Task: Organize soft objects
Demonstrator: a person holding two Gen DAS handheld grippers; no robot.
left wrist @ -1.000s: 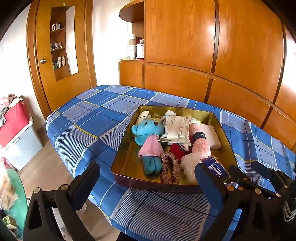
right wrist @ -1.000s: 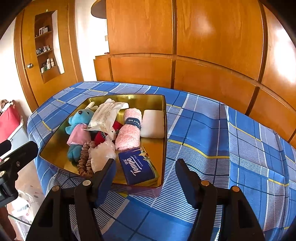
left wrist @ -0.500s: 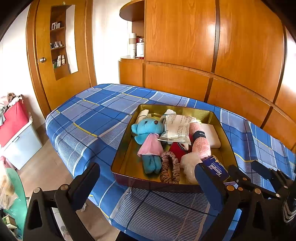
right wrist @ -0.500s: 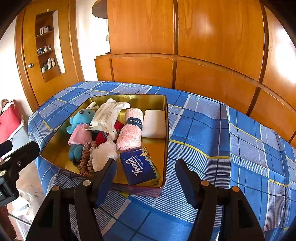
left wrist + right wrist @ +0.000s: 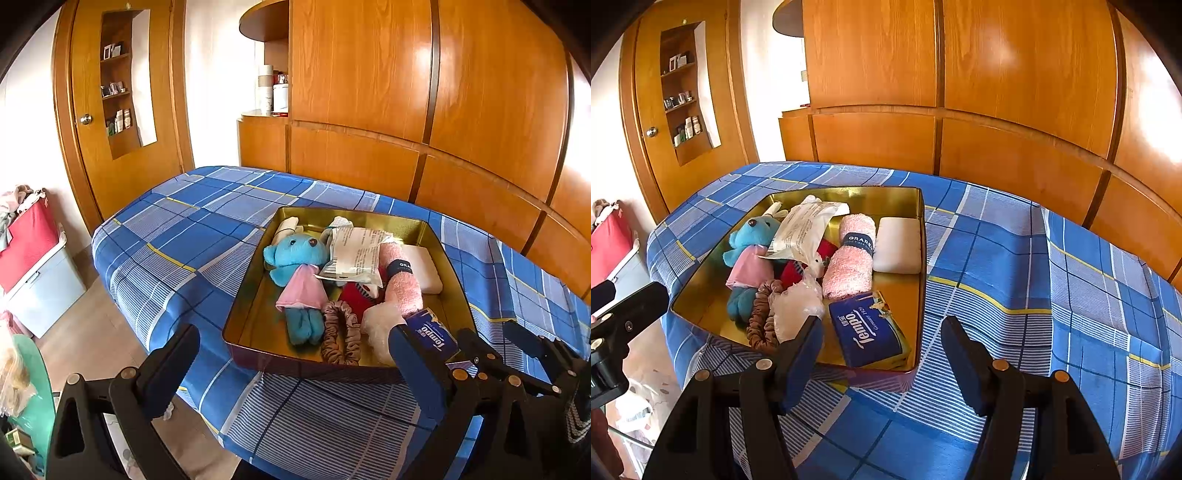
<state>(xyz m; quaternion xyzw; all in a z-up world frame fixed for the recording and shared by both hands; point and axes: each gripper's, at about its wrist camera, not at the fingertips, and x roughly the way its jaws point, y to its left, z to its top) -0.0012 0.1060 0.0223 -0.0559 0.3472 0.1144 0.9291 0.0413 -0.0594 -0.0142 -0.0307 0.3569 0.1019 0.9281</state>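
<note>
A gold tin tray [image 5: 245,317] [image 5: 919,221] sits on the blue plaid bed. In it lie a blue plush bear [image 5: 297,266] [image 5: 746,251], a white paper packet [image 5: 356,254] [image 5: 805,229], a rolled pink towel [image 5: 402,280] [image 5: 851,266], a white pad [image 5: 424,267] [image 5: 897,249], a brown scrunchie [image 5: 340,332] [image 5: 762,317], a clear plastic bag [image 5: 796,306] and a blue Tempo tissue pack [image 5: 432,334] [image 5: 868,334]. My left gripper [image 5: 291,373] is open and empty before the tray's near edge. My right gripper [image 5: 881,358] is open and empty, just short of the tissue pack.
The blue plaid bedcover [image 5: 1034,295] spreads right of the tray. Wooden wall panels [image 5: 406,110] stand behind the bed. A red and white storage box [image 5: 33,266] sits on the floor at left, by a wooden door [image 5: 110,110].
Both grippers have drawn back and risen slightly from the tray; both stay open. The objects in the tray have not moved.
</note>
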